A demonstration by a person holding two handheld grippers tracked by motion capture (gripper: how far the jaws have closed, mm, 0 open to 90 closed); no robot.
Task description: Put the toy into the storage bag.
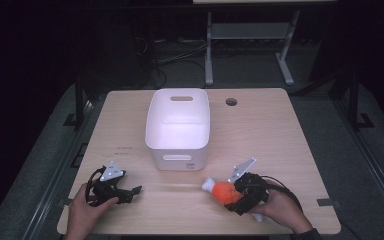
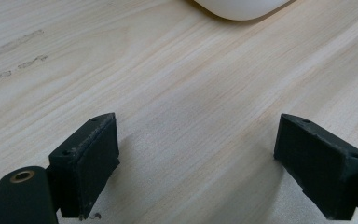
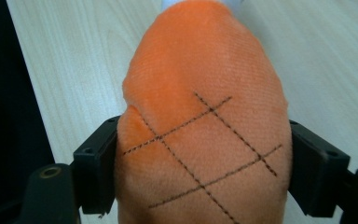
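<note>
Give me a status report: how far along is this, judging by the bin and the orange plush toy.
Done: the right gripper is shut on the orange plush toy, its jaws pressing both sides.
In hand: the toy sits near the table's front edge, in front of the white bin.
Left: probably moving it into the bin, which looks empty. The left gripper is open over bare wood.
</note>
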